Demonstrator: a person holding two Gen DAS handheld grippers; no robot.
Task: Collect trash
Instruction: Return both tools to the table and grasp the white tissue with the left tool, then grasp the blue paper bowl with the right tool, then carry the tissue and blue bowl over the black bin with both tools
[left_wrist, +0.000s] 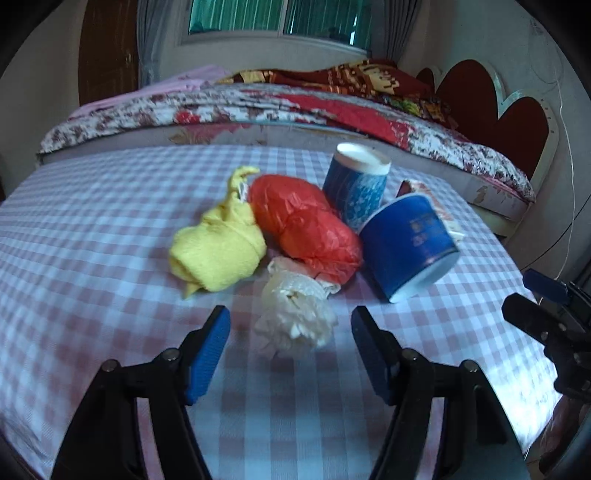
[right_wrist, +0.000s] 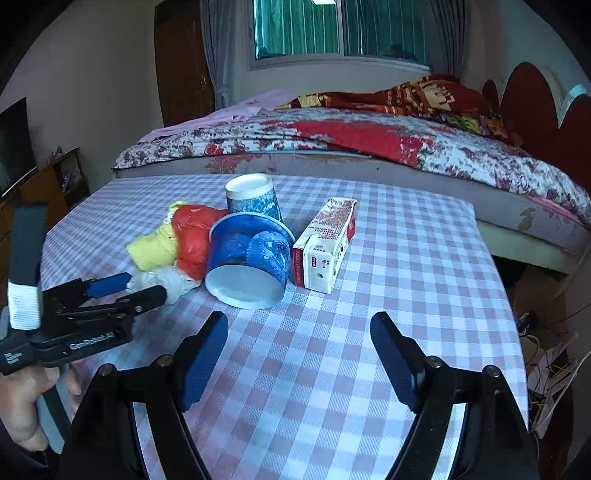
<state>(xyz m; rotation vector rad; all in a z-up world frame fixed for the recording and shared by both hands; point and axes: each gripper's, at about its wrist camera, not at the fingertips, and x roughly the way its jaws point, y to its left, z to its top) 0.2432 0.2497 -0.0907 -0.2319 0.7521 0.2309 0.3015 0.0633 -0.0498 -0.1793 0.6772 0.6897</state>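
Observation:
A heap of trash lies on the checked tablecloth (left_wrist: 92, 240): a yellow wad (left_wrist: 218, 251), a red plastic bag (left_wrist: 303, 225), a crumpled white bag (left_wrist: 295, 321), an upturned patterned cup (left_wrist: 356, 184) and a tipped blue cup (left_wrist: 406, 240). A red and white carton (right_wrist: 327, 243) lies right of the cups. My left gripper (left_wrist: 291, 315) is open, its blue pads either side of the white bag with gaps showing. In the right wrist view the left gripper (right_wrist: 144, 286) reaches that white bag (right_wrist: 170, 280) from the left. My right gripper (right_wrist: 301, 317) stands open over bare cloth just short of the blue cup (right_wrist: 247, 258).
A bed (right_wrist: 369, 147) with a flowered quilt runs along the table's far edge, its red headboard (right_wrist: 535, 110) at the right. A hand (right_wrist: 22, 406) holds the left gripper's handle at the lower left. Cables lie on the floor (right_wrist: 546, 387) past the table's right edge.

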